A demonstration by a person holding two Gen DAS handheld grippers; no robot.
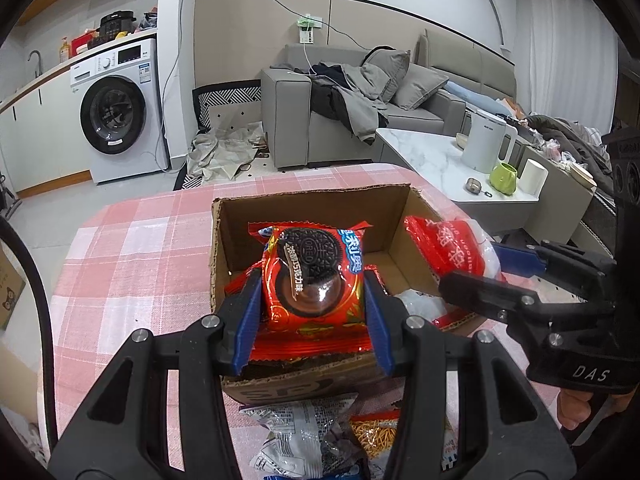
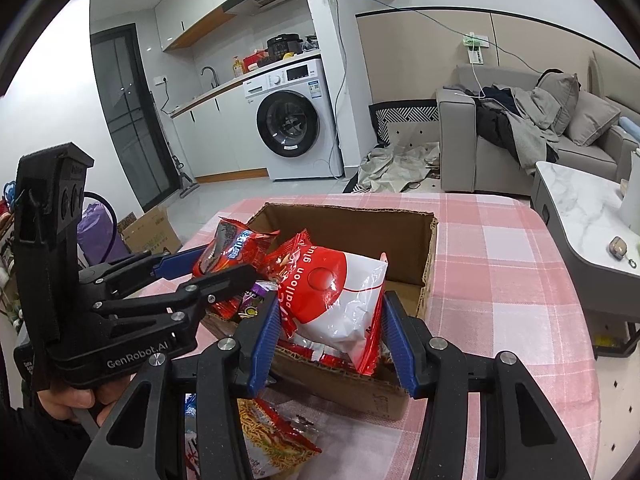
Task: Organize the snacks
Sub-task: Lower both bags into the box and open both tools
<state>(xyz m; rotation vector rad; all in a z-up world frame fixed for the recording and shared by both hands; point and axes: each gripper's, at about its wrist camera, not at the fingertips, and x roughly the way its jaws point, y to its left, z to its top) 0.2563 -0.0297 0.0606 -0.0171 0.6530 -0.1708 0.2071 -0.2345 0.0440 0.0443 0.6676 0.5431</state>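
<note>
An open cardboard box [image 1: 312, 204] stands on the pink checked table; it also shows in the right wrist view [image 2: 424, 236]. My left gripper [image 1: 312, 312] is shut on a red Oreo packet [image 1: 314, 272] and holds it over the box; the packet also shows in the right wrist view [image 2: 232, 248]. My right gripper [image 2: 330, 328] is shut on a red and white "balloon glue" bag [image 2: 340, 292] over the box, also visible in the left wrist view [image 1: 452, 248]. Other red packets lie in the box beneath.
Loose snack packets lie on the table in front of the box: a grey-white one [image 1: 296, 436] and a noodle snack [image 2: 272, 436]. The pink checked tablecloth [image 2: 500, 272] extends right. A marble coffee table [image 1: 432, 156] with a kettle and a green mug stands beyond.
</note>
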